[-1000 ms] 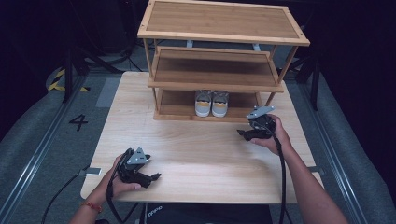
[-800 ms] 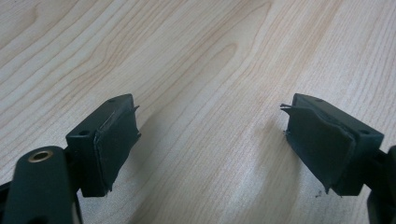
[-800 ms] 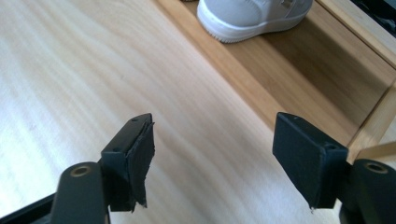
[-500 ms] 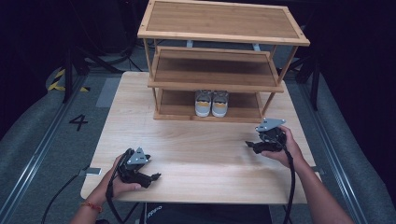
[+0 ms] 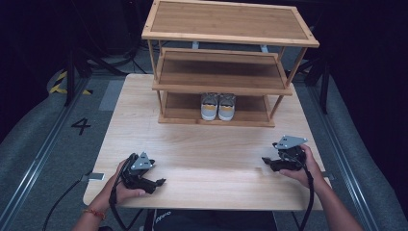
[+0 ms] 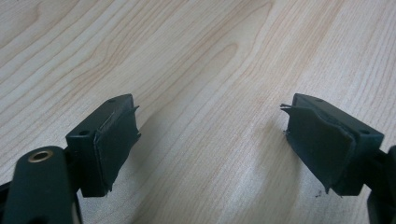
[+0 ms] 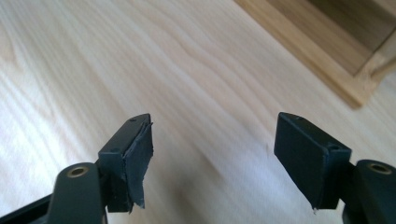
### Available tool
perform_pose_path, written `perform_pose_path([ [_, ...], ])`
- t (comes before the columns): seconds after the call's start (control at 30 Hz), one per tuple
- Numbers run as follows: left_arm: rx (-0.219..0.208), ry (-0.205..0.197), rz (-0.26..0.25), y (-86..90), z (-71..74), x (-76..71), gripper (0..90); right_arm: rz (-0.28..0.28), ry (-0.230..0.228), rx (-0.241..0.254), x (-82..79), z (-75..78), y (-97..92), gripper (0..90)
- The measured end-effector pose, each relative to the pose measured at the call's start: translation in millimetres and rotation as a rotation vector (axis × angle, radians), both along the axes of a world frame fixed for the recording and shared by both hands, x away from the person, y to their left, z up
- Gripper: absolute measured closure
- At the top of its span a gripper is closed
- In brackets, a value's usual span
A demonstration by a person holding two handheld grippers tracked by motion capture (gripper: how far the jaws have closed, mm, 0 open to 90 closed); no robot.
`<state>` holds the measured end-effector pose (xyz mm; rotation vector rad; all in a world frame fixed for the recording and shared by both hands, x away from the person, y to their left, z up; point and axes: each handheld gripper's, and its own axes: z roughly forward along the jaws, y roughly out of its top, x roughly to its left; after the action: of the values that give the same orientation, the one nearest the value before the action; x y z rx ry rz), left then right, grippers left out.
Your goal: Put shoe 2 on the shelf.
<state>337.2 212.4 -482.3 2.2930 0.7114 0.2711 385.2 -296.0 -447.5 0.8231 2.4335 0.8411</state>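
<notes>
A pair of small grey shoes (image 5: 218,106) with yellow patches stands on the bottom shelf of a three-tier wooden rack (image 5: 226,82) at the back of the table. My left gripper (image 5: 159,183) rests low over the table's front left, held by a hand, and its jaws stand wide apart over bare wood (image 6: 210,140). My right gripper (image 5: 267,161) sits near the table's right edge, well in front of the rack. Its jaws are apart with nothing between them (image 7: 212,154), and the rack's bottom rail (image 7: 327,65) lies beyond.
The light wooden table (image 5: 211,154) has open surface between the two grippers. Black cables trail from both grippers off the front edge. Grey floor with a metal rail (image 5: 43,154) and a painted "4" (image 5: 81,126) lies to the left; dark surroundings behind.
My right gripper has moved back from near the rack toward the table's right front edge and sunk a little. The left gripper has stayed put.
</notes>
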Motion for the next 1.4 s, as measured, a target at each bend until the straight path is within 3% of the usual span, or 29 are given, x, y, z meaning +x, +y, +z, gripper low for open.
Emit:
perform_pose_path([
  [0.27,0.0,0.0,-0.001,0.0,0.0,0.1,16.9,-0.029,0.008,0.033,-18.2,-8.0,-26.6,27.5],
  [0.5,0.0,0.0,0.001,0.0,0.0,0.0,16.9,-0.084,0.026,0.084,-30.2,-18.5,-53.0,25.9],
  [0.6,-0.001,0.002,0.003,-0.1,-0.1,-0.2,16.9,-0.117,0.038,0.139,-35.4,-23.2,-65.5,25.9],
  [0.7,-0.001,0.001,0.006,-0.3,-0.1,-0.4,16.9,-0.137,0.038,0.149,-39.1,-26.2,-73.3,25.9],
  [0.73,-0.001,0.001,0.008,-0.4,-0.1,-0.5,16.9,-0.153,0.044,0.175,-41.7,-28.3,-80.1,25.4],
  [0.93,-0.001,0.002,0.009,-0.4,-0.1,-0.6,16.9,-0.209,0.05,0.2,-49.1,-38.1,-97.4,23.2],
  [1.03,-0.001,0.003,0.01,-0.4,-0.1,-0.7,16.9,-0.23,0.064,0.226,-51.9,-39.6,-104.3,21.7],
  [1.4,0.0,0.003,0.016,-0.4,-0.1,-0.9,16.8,-0.234,0.066,0.226,-54.2,-39.9,-109.4,21.1],
])
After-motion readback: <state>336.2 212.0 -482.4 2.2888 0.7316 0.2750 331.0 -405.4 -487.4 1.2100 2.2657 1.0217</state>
